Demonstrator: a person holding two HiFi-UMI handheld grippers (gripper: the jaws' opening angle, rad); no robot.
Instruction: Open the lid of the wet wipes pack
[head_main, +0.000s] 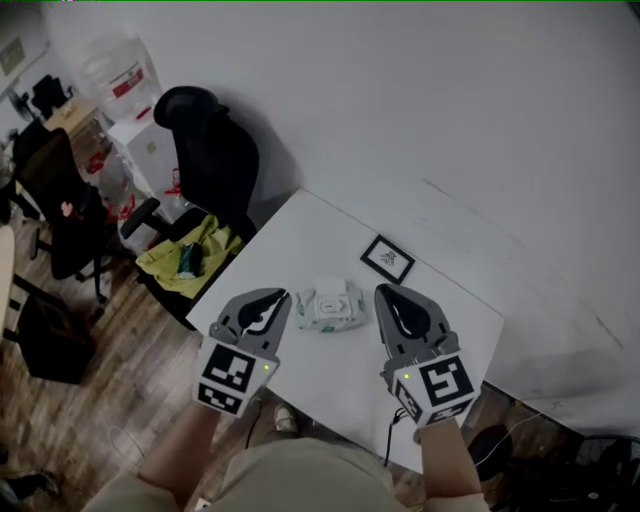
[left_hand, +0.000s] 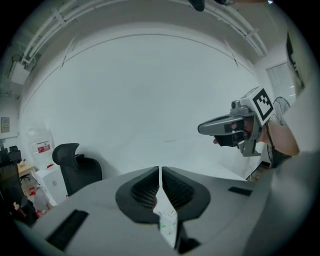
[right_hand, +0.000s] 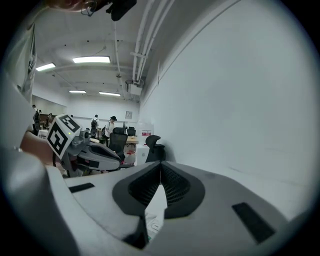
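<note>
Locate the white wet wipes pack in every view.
Head view: soft white wet wipes pack, centre, on white table.
Left gripper view: pack, bottom centre, glimpsed under the jaws.
Right gripper view: pack, bottom centre, under the jaws.
Shared landmark: black office chair.

open-plan office: black swivel chair (head_main: 210, 150), white table (head_main: 300, 240), water jug (head_main: 115, 70), ceiling strip lights (right_hand: 90, 60).

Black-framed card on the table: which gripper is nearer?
Right. The right gripper is just below the black-framed card in the head view; the left gripper is left of the wet wipes pack.
</note>
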